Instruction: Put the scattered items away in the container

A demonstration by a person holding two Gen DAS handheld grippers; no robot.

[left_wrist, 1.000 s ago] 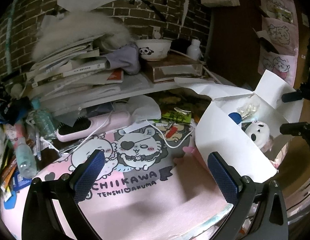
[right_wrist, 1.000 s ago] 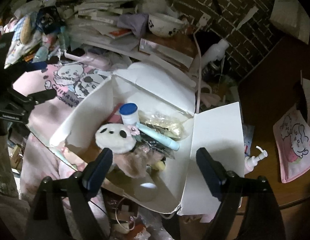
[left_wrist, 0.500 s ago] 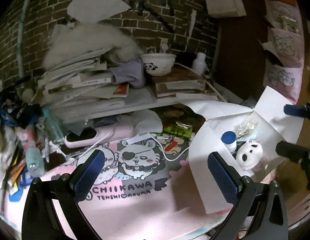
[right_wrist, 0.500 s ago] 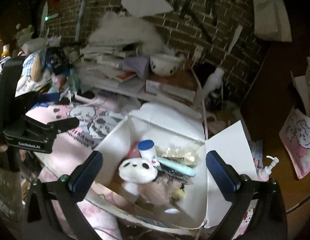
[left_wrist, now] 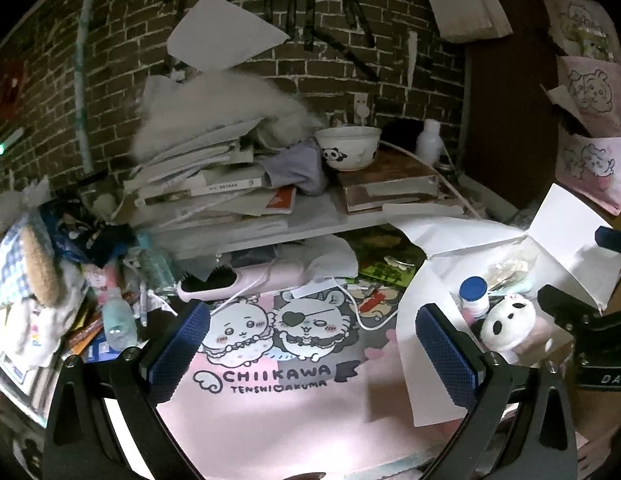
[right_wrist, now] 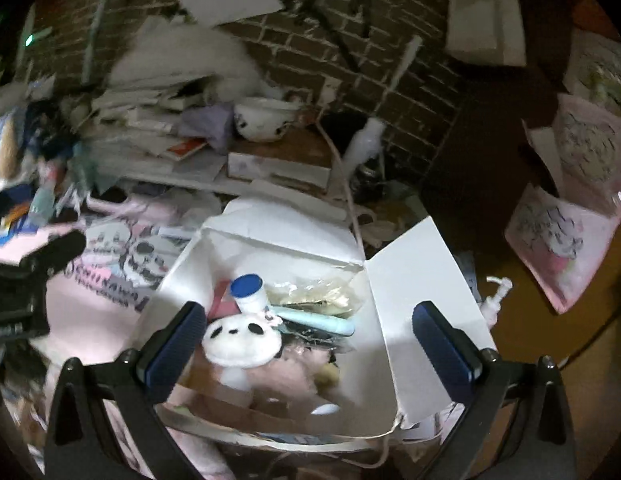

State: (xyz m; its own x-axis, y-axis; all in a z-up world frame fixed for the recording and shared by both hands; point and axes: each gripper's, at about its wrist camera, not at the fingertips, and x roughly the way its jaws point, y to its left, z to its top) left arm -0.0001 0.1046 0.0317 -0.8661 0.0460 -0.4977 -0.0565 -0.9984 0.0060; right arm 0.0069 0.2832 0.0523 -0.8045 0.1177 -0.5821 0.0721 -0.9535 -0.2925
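A white cardboard box (right_wrist: 414, 276) with its flaps up stands on the desk's right side. Inside lie a panda plush (right_wrist: 240, 342), a blue-capped white bottle (right_wrist: 250, 292), a pale teal tube (right_wrist: 318, 320) and a crinkly clear packet (right_wrist: 314, 292). The same box (left_wrist: 566, 236), plush (left_wrist: 508, 326) and bottle (left_wrist: 474, 298) show at the right of the left wrist view. My right gripper (right_wrist: 310, 350) hangs open above the box, holding nothing. Over the pink Chiikawa mat (left_wrist: 270, 364) my left gripper (left_wrist: 310, 354) is open and empty too.
A pink hairbrush (left_wrist: 246, 278) and a white cable (left_wrist: 362, 320) lie behind the mat. Books, papers and a panda bowl (left_wrist: 348, 148) crowd the rear shelf. Bottles and packets (left_wrist: 114, 312) pile up at left. A pump bottle (right_wrist: 494, 296) stands right of the box.
Both grippers have pulled back and risen, so the box and mat look smaller and more of the brick wall shows. The right view is blurred by motion. Both stay open.
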